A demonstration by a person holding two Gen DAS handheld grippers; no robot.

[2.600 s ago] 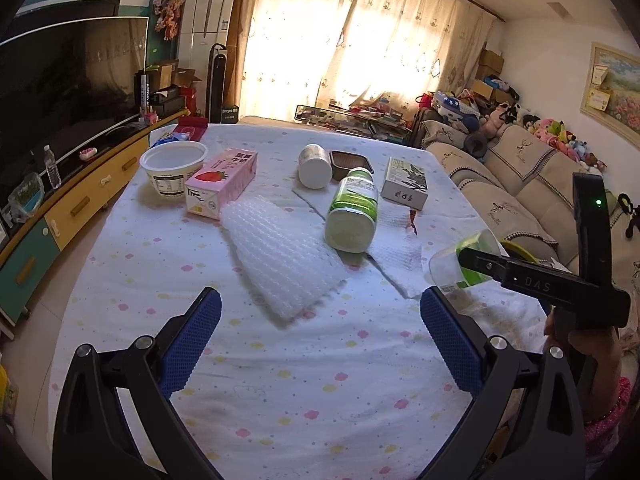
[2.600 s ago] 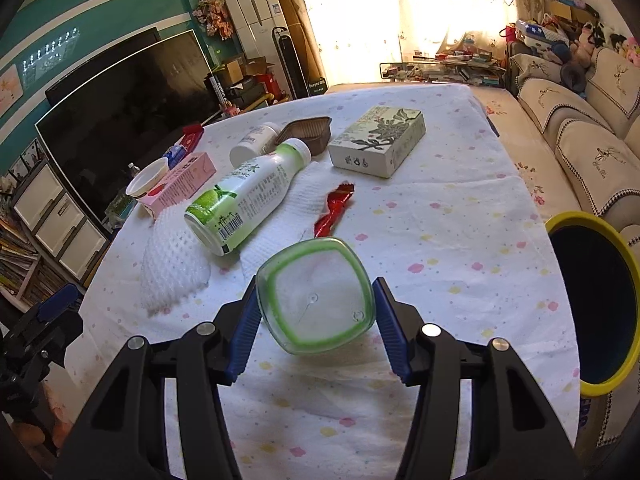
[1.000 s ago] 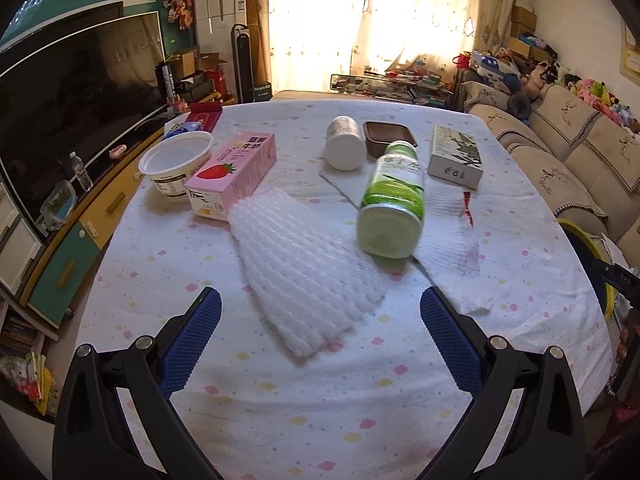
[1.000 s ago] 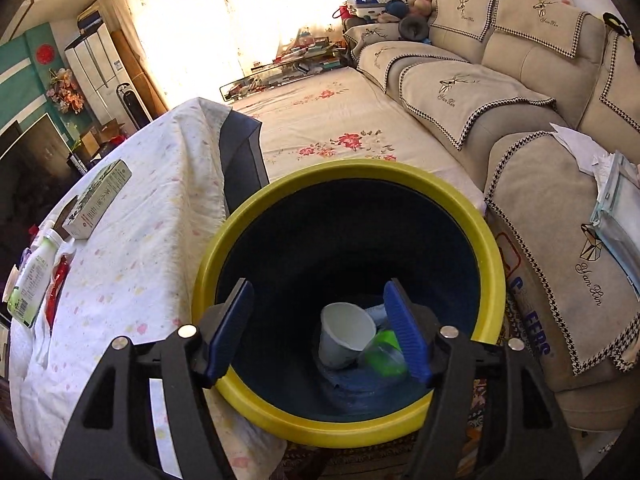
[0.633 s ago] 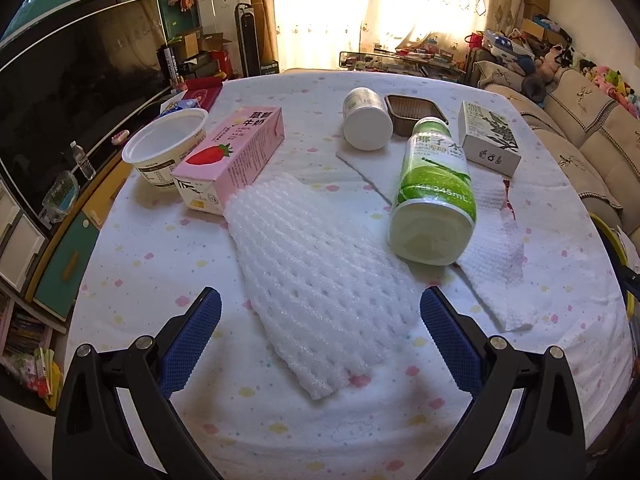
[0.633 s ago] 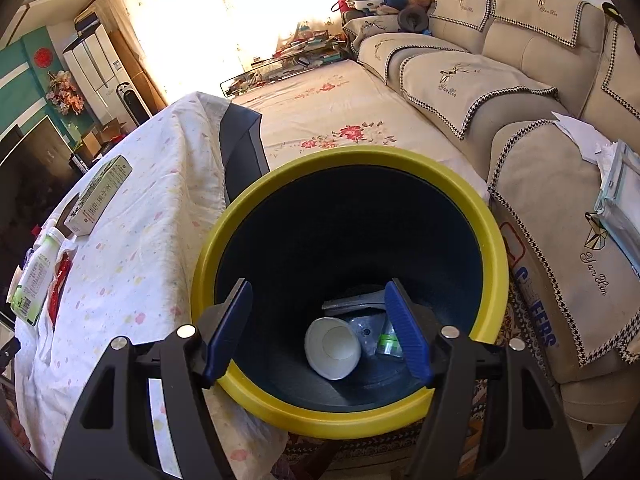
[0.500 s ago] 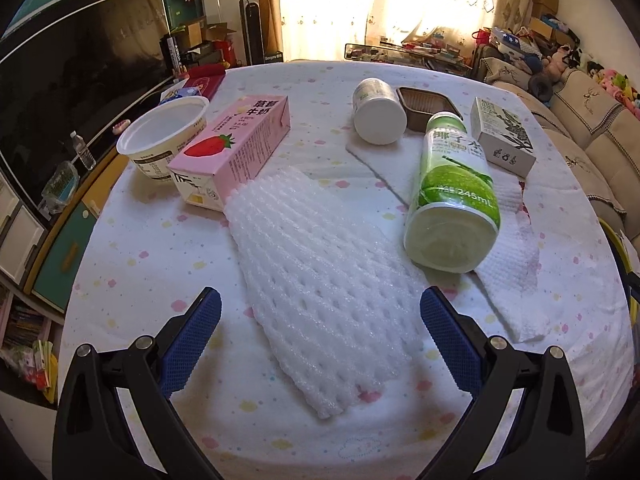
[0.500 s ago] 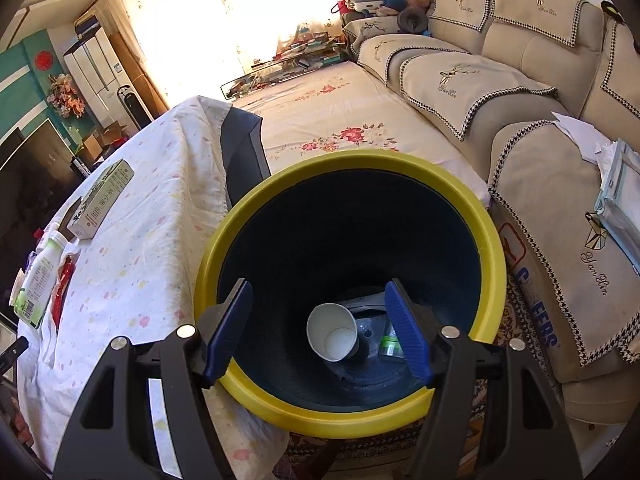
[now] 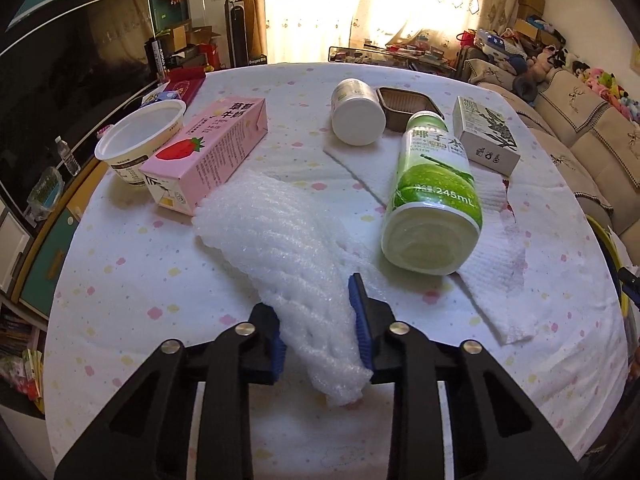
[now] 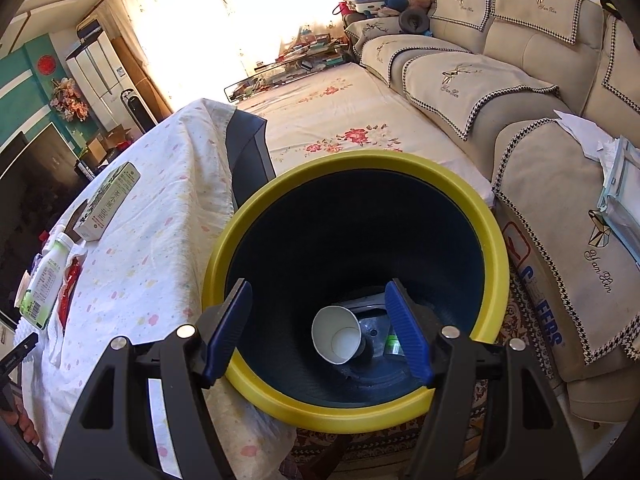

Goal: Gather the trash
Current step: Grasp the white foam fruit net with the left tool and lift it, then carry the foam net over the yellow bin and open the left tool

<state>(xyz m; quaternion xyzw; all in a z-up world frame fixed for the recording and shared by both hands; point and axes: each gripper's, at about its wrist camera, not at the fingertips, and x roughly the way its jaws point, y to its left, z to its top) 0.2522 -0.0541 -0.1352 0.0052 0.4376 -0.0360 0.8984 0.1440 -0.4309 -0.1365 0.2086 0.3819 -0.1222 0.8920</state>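
- L gripper (image 9: 318, 320) jaws just closed, now pinching foam fruit net (image 9: 280, 248) on table (image 9: 120, 280); it's ready to lift.
- R gripper (image 10: 318, 328) wide, empty, over yellow-rimmed bin (image 10: 352, 404); plastic cup now inside.

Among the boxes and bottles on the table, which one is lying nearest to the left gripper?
The green-labelled bottle, lying on its side with its base toward the left gripper. The pink strawberry carton, white jar and grey leaf-printed box all lie farther back.
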